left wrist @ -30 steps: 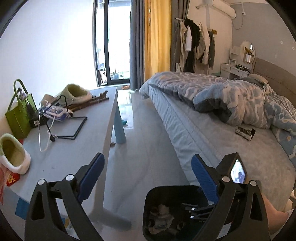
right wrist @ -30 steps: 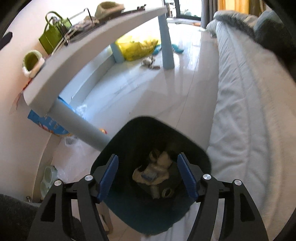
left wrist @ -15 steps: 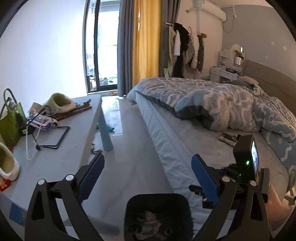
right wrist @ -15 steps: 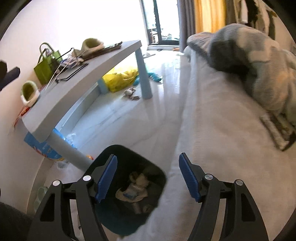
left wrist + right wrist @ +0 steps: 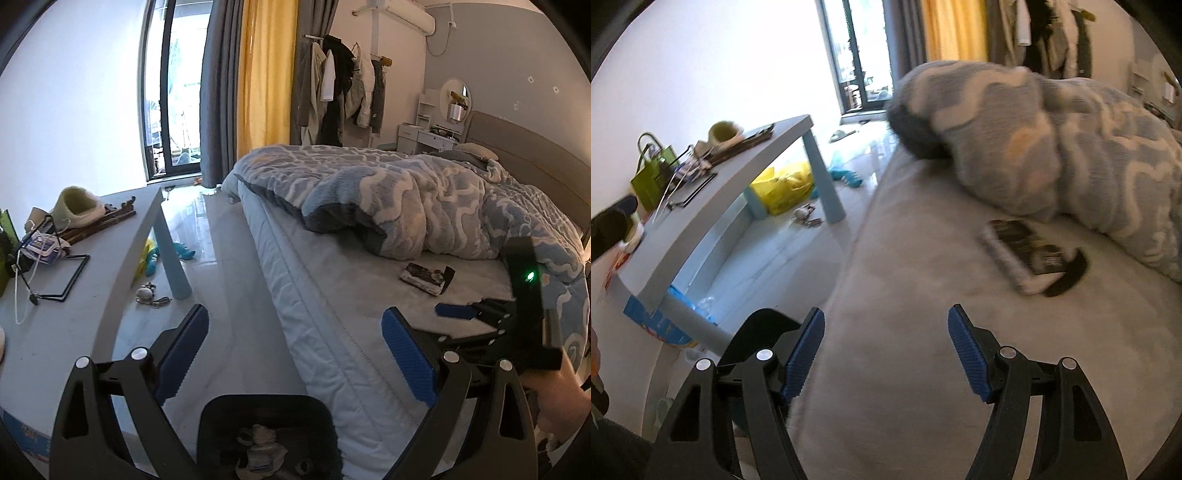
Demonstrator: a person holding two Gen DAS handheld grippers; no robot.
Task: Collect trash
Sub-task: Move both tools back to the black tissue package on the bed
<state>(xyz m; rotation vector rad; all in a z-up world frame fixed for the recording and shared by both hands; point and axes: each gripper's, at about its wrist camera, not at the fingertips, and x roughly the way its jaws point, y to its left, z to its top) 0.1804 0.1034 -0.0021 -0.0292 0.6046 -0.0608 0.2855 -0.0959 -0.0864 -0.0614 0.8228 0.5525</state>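
Observation:
A black trash bin (image 5: 266,413) with crumpled trash inside stands on the floor beside the bed; its edge shows in the right wrist view (image 5: 757,332). A dark printed wrapper (image 5: 424,275) lies flat on the bed sheet below the blanket; it also shows in the right wrist view (image 5: 1027,254). My left gripper (image 5: 295,354) is open and empty, above the bin. My right gripper (image 5: 886,350) is open and empty over the bed sheet, short of the wrapper; it shows in the left wrist view (image 5: 458,310).
A grey table (image 5: 74,306) at left carries a green bag (image 5: 650,177), slippers, cables and a wire stand. A yellow bag (image 5: 786,184) and small litter (image 5: 147,295) lie on the floor by the table leg. A rumpled blue blanket (image 5: 424,199) covers the bed.
My right gripper has swung from above the bin to over the bed, toward the wrapper. My left gripper's view has turned right, and the bin has slid to the bottom edge of it.

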